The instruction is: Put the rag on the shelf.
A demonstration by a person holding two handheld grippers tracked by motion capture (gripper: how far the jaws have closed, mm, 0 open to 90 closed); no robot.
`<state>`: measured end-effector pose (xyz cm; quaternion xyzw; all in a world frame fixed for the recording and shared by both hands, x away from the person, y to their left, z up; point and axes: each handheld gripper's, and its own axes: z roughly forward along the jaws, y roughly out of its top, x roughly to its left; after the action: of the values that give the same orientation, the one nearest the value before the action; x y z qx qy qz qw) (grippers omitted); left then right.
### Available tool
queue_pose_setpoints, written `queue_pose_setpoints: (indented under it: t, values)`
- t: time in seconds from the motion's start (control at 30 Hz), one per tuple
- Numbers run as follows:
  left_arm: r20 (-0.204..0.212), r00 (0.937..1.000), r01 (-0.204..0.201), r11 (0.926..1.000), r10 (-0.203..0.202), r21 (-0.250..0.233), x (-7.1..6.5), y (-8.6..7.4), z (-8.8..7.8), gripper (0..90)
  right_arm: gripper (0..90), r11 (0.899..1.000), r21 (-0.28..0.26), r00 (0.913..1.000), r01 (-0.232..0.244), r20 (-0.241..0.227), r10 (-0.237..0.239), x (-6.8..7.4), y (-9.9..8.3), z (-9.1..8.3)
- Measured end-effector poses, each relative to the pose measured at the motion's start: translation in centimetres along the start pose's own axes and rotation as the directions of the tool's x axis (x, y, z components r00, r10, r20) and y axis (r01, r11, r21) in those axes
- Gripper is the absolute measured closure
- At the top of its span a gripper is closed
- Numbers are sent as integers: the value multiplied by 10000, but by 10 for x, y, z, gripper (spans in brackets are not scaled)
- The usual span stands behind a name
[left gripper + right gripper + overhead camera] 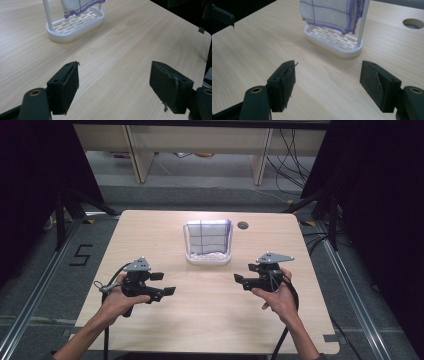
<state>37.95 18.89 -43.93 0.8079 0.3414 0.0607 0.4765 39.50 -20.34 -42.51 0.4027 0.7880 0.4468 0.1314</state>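
Note:
A white rack (208, 258) with a slotted base stands at the middle of the table, toward the far side. A white cloth with purple lines (207, 237) hangs over it. The rack's base (75, 23) and the cloth's hem (77, 7) show at the top of the left gripper view. In the right gripper view the cloth (332, 12) drapes above the rack's base (334, 40). My left gripper (164, 283) hovers open at the near left, nothing between its jaws. My right gripper (242, 274) is open at the near right, also empty. Both point inward toward the rack.
The wooden table (210, 320) has a round cable hole (243, 225) at the far right of the rack. Black stands and cables flank the table on the floor. A shelf unit (200, 150) stands behind.

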Motion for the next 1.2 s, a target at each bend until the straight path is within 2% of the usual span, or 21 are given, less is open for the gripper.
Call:
queue_pose_setpoints:
  t: [0.03,0.13,0.17,0.2,0.23,0.4,0.43,0.5,0.53,0.57,0.6,0.77,0.8,0.83,0.87,0.9,0.93,0.97,1.0,1.13,1.2]
  values:
    - [-2,10000,-38,10000,38,5,0,-2,0,231,297,9999,78,9999,-141,3,141,2,-3,-2]
    - [7,10000,-54,10000,54,77,-3,-9,-1,230,297,10000,38,10000,24,-82,-24,4,-12,-3]
    - [104,9999,9,10000,-10,93,-4,-12,0,229,297,9997,54,9997,-225,-92,226,7,-15,-3]
    - [132,9999,-69,9999,67,124,-5,-14,0,229,296,9997,102,9997,-204,-106,205,7,-17,-3]
    - [162,9998,-85,9999,83,142,-5,-16,0,229,295,9998,177,10000,26,28,-27,6,-20,-4]
    - [227,9997,-73,9998,68,200,-11,-27,1,228,294,9994,259,9991,-244,-342,253,8,-33,-5]
    - [278,9996,-114,9997,108,204,-12,-29,1,228,293,9992,325,9996,-249,-154,254,9,-35,-6]
    - [277,9994,-196,9993,187,323,-14,-33,1,228,291,9986,340,9986,-398,-324,409,12,-40,-5]
    - [308,9993,-233,9992,223,327,-15,-35,1,228,290,9988,382,9988,-308,-363,322,11,-43,-5]
    - [316,9992,-249,9993,240,279,-16,-37,2,228,288,9968,569,9980,-561,-274,577,14,-45,-6]
    - [219,9994,-281,9988,272,406,-18,-39,1,227,286,9989,425,9992,-219,-314,233,12,-47,-4]
    - [409,9988,-294,9992,283,264,-25,-52,1,225,254,9966,785,9992,-257,-289,280,18,-58,-3]
    - [277,9992,-287,9991,278,318,-27,-54,0,225,248,9964,772,9984,-341,-416,374,19,-60,-2]
    - [279,9989,-381,9987,372,342,-27,-57,-1,225,244,9960,871,9992,-195,-322,224,20,-62,-2]
    - [279,9989,-381,9987,372,342,-27,-57,-1,224,238,9959,892,9986,-160,-497,205,22,-64,-2]
    - [239,9988,-440,9985,432,334,-28,-60,-2,223,232,9949,983,9991,-206,-361,243,24,-65,-3]
    - [228,9989,-411,9987,404,316,-28,-62,-2,221,224,9953,944,9985,-197,-499,245,25,-67,-2]
    - [260,9989,-388,9988,380,306,-28,-63,-3,221,212,9934,1047,9972,-474,-526,531,30,-69,-3]
    - [178,9992,-357,9989,352,312,-29,-65,-4,221,206,9945,1039,9985,-125,-525,180,29,-70,-3]
    - [59,9992,-394,9987,392,331,-29,-69,-4,218,196,9933,1159,9984,-46,-555,111,35,-77,-4]
    - [117,9994,-324,9987,319,401,-31,-74,-2,218,192,9901,1404,9991,31,-418,28,40,-83,-6]
